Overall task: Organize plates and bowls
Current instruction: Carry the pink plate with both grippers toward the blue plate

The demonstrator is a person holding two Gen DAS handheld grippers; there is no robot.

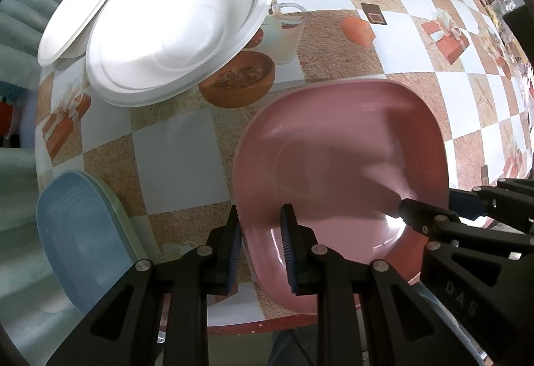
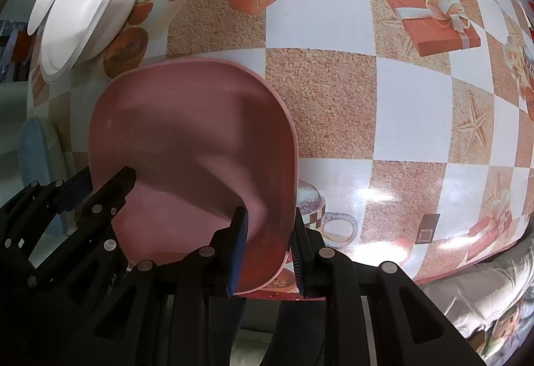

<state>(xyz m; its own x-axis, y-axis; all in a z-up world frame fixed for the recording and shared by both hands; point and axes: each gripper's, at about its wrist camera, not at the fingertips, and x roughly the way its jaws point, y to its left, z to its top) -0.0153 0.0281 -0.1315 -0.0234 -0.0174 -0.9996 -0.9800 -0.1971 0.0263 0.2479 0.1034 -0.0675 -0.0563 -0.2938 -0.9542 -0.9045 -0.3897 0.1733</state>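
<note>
A pink, rounded-square plate (image 1: 333, 165) (image 2: 187, 132) is over the near part of the checkered table, with its near corner past the table's front edge. My left gripper (image 1: 262, 249) (image 2: 96, 186) is shut on the plate's left rim, one finger inside the plate and one outside. My right gripper (image 2: 268, 249) (image 1: 437, 206) is shut on the right rim in the same way. A deep white plate (image 1: 173, 32) (image 2: 90, 5) lies at the back left, overlapping other white plates (image 1: 73, 25). A blue plate (image 1: 76, 239) (image 2: 33, 149) rests on a pale green one at the left edge.
The tablecloth (image 1: 383, 42) carries printed cups, gift boxes and starfish that are flat pictures, not objects. The table's red front edge (image 1: 267, 324) runs just under my fingers. Small clutter (image 1: 500, 9) sits at the far right. A person's clothing (image 2: 484, 299) shows below the table edge.
</note>
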